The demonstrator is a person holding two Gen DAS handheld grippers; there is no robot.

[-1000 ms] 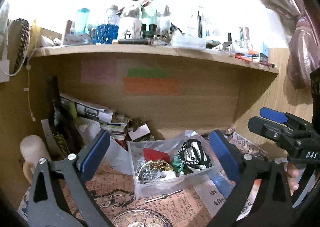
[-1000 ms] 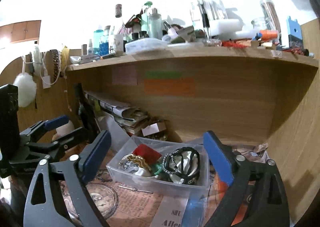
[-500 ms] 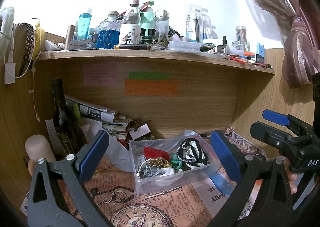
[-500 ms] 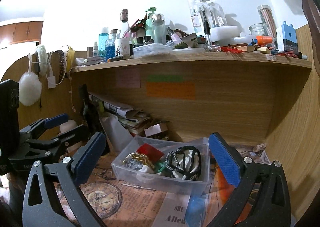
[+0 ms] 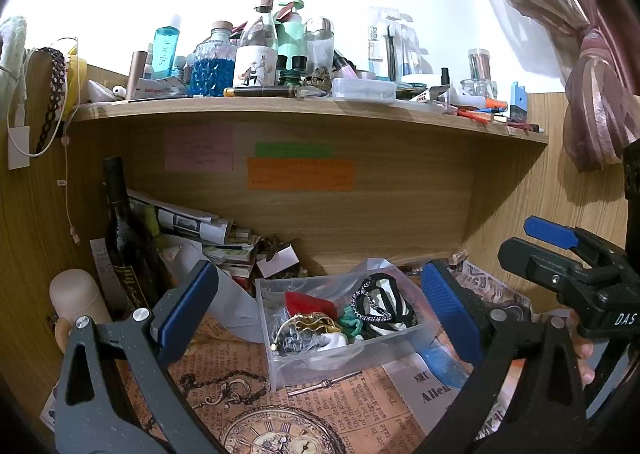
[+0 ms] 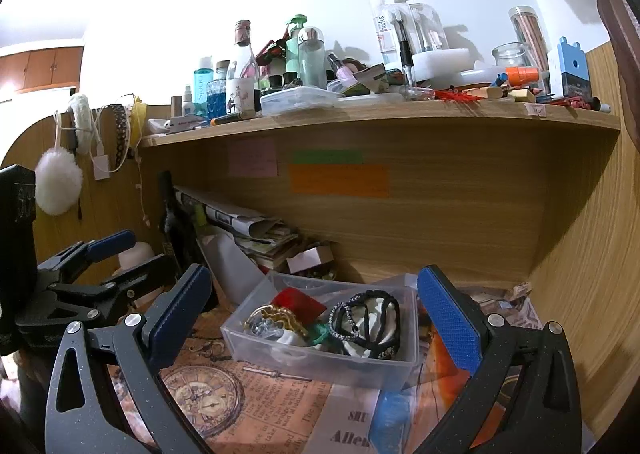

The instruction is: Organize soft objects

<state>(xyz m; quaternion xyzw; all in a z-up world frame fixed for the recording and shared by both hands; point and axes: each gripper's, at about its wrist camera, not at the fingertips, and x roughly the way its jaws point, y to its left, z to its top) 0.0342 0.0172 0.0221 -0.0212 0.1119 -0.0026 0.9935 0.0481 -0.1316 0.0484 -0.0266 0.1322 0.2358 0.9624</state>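
A clear plastic box sits on the desk under a wooden shelf. It holds soft hair ties: a black-and-white scrunchie, a red one, a gold one and a green one. My left gripper is open and empty, held back from the box. My right gripper is open and empty too, also short of the box. Each gripper shows at the edge of the other's view.
A dark wine bottle and piled papers stand left of the box. The shelf above is crowded with bottles and jars. A white pompom and headbands hang on the left wall. Printed paper covers the desk.
Both grippers have drawn back and tilted up a little, so more of the shelf top and wall shows. The box and its contents have not moved.
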